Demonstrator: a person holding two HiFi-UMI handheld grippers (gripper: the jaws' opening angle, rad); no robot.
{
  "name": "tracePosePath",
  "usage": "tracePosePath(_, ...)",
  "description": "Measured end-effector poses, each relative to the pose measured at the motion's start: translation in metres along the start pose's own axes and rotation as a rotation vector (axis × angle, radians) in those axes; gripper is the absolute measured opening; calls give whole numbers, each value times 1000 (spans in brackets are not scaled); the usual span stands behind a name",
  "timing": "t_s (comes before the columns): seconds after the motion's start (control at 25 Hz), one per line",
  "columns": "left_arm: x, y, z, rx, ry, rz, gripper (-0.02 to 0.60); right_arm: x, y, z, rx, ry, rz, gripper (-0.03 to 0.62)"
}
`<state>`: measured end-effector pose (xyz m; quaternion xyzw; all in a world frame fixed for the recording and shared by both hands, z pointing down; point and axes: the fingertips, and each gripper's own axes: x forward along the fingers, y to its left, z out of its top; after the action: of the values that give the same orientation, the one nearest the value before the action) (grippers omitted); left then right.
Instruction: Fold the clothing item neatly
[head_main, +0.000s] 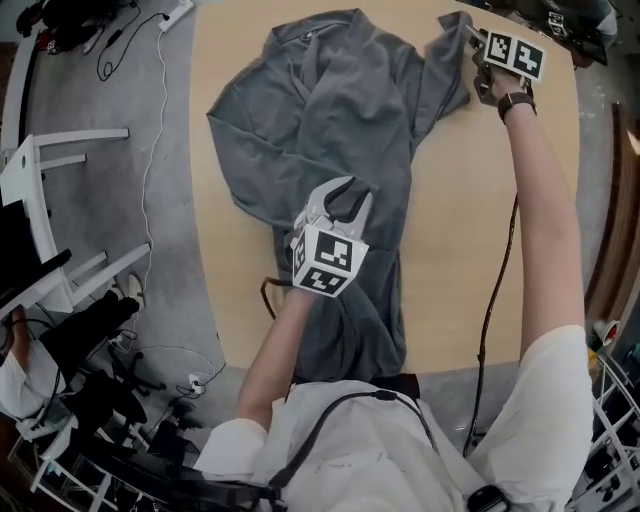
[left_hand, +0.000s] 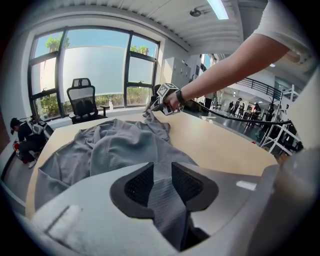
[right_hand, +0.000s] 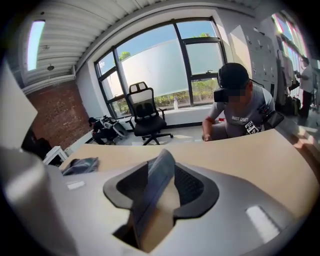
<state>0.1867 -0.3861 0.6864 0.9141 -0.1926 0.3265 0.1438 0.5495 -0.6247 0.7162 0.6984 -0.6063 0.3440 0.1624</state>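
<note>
A grey long-sleeved shirt (head_main: 330, 110) lies crumpled on the tan wooden table (head_main: 470, 250), its lower part hanging over the near edge. My left gripper (head_main: 345, 197) is over the shirt's middle, shut on a fold of the grey fabric (left_hand: 161, 190) that runs up between its pads. At the table's far right, my right gripper (head_main: 469, 35) sits at the end of one sleeve (head_main: 445, 70). In the right gripper view the sleeve edge (right_hand: 159, 175) stands between the jaws, which are apart, with bare table showing beside the cloth. In the left gripper view the right gripper (left_hand: 166, 96) shows at the far end of the shirt.
White chair frames (head_main: 50, 170) and cables (head_main: 150, 150) are on the grey floor left of the table. A small dark folded cloth (right_hand: 80, 165) lies on the table. Beyond the table are a seated person (right_hand: 240, 115) and an office chair (right_hand: 145, 112).
</note>
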Motion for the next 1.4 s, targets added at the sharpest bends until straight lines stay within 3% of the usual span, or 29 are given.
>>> tracePosePath(0.16,10,2,-5,35,30,8,120,34,-14,-4,60,41,0,226)
tracePosePath(0.24,10,2,-5,45,30,5,120,42,-6,-10,31,73,13,216)
tracePosePath(0.36,10,2,-5,30,25,2,119,41,8,-16,-62,85,11,43)
tracePosePath(0.48,8,0,-2,22,18,6,118,22,11,-4,-56,-15,22,38)
tracePosePath(0.76,-11,-14,12,19,-18,1,118,-110,-26,11,203,-304,60,37)
tracePosePath(0.88,-24,-20,16,8,-36,-4,118,-172,-41,-11,267,-346,75,37)
tracePosePath(1.08,-45,-33,17,-20,-53,-9,118,-257,-67,-69,291,-360,-1,37)
tracePosePath(1.4,-77,-30,8,-21,-50,28,118,-316,-117,-165,399,-337,-146,38)
